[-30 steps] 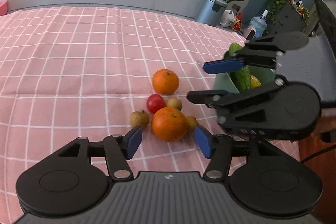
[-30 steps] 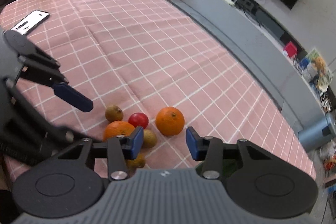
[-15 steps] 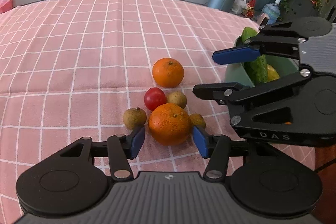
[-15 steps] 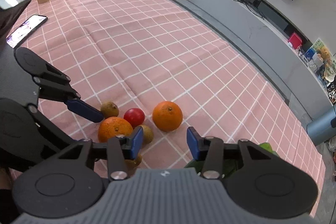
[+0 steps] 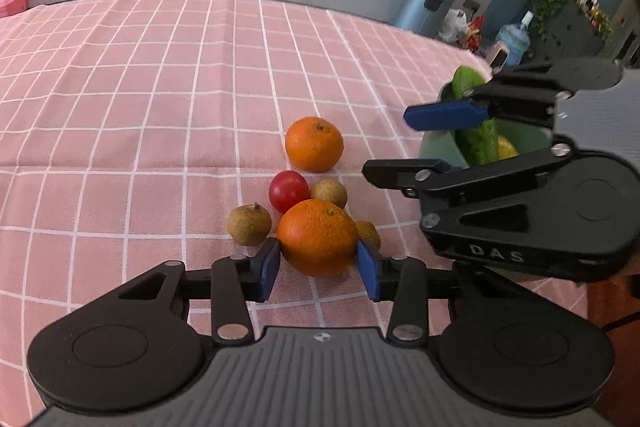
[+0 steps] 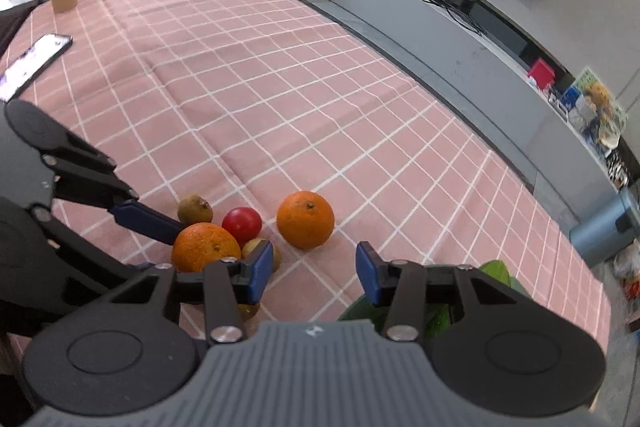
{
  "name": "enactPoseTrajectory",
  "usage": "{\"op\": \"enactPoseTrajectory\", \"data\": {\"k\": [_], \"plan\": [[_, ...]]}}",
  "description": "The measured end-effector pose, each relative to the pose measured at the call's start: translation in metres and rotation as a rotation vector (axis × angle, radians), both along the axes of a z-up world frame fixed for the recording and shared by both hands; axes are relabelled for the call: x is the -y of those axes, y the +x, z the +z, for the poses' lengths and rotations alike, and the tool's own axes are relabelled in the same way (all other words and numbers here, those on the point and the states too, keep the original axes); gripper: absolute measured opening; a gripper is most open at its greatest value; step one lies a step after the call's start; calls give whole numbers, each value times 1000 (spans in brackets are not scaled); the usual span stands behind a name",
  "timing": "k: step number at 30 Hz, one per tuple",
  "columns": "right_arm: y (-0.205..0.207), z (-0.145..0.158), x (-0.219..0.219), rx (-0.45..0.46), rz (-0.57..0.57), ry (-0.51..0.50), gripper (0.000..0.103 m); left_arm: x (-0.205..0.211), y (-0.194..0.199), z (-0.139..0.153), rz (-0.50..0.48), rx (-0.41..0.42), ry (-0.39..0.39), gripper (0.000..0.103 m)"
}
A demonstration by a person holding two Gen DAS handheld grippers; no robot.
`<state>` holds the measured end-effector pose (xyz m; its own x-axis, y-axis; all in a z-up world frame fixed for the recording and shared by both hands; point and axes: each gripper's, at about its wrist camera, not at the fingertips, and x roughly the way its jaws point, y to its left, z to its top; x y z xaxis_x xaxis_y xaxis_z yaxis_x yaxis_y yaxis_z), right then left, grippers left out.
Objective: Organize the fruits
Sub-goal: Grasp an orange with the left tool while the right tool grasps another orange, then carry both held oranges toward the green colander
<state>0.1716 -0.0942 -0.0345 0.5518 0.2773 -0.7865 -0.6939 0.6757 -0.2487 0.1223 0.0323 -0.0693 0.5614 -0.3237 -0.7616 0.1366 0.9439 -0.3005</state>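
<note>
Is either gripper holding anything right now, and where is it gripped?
Neither clearly holds anything. The left gripper has its pads on either side of the near orange, which rests on the tablecloth; contact can't be told. The right gripper is open and empty.

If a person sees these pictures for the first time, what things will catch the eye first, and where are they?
First comes the near orange low in the middle of the pink checked tablecloth, set between the open blue jaws of the left gripper. Around it cluster a red tomato, small brown fruits and a second orange farther back. At the right table edge, the right gripper hangs open above a green bowl holding a cucumber.
</note>
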Motion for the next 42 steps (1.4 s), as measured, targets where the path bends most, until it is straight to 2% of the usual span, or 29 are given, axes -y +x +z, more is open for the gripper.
{"op": "enactPoseTrajectory", "data": {"k": [8, 15, 22, 26, 30, 34, 38, 42], "plan": [[13, 4, -4, -45, -48, 78, 43, -29, -15, 22, 77, 43, -26, 46], [38, -10, -20, -118, -96, 99, 37, -53, -8, 21, 158, 54, -53, 43], [56, -28, -27, -181, -160, 86, 38, -58, -2, 13, 147, 31, -47, 41], [58, -31, -26, -175, -171, 80, 40, -56, -4, 7, 133, -11, -37, 39], [63, -35, -27, -176, -182, 80, 39, -56, -6, 6, 128, -18, -25, 39], [62, -38, -31, -171, -172, 56, 40, -53, -6, 9, 123, -31, -21, 41], [60, -38, -32, -160, -166, 48, 40, -51, -2, 5, 124, -39, 1, 51], [53, -31, -28, -136, -179, 80, 40, -55, 1, -5, 144, -61, 7, 51]]}}
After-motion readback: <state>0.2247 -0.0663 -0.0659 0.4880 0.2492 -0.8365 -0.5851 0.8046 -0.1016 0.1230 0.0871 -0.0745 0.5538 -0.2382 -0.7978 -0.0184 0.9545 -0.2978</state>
